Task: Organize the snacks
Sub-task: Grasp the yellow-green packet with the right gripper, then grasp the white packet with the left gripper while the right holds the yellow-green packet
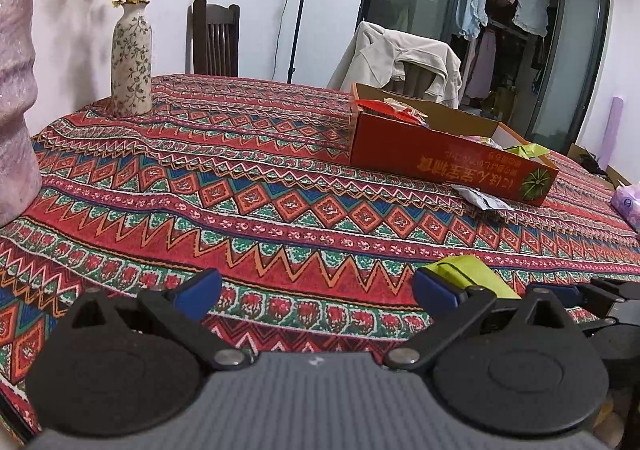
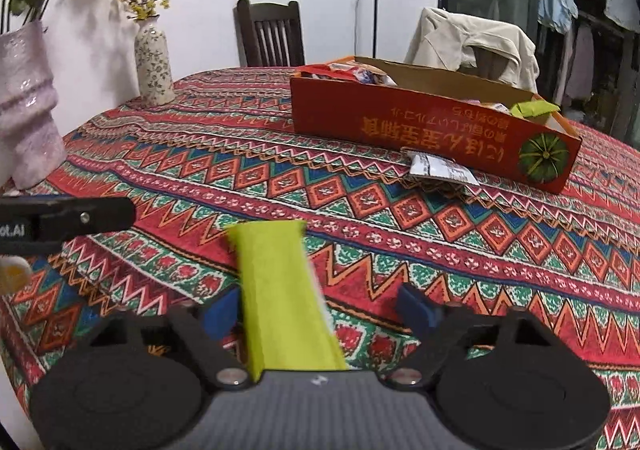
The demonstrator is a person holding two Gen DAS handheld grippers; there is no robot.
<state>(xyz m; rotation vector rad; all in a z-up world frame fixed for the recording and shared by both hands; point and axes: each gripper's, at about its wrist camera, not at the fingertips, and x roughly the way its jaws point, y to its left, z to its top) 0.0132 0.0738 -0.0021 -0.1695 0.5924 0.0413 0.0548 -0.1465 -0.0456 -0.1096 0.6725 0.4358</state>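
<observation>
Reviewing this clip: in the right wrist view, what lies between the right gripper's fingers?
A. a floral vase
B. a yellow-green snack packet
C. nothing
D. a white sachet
B: the yellow-green snack packet lies on the tablecloth between the open blue fingers of the right gripper, nearer its left finger.

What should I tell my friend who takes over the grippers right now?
Left gripper: open, nothing in it.
Right gripper: open around the yellow-green snack packet; one pad is beside it, the other is apart from it, so not gripped.
The orange box on the patterned tablecloth already holds several snacks.
A white packet lies in front of the box.
Left: grip the yellow-green packet, box it, then the white one.
</observation>
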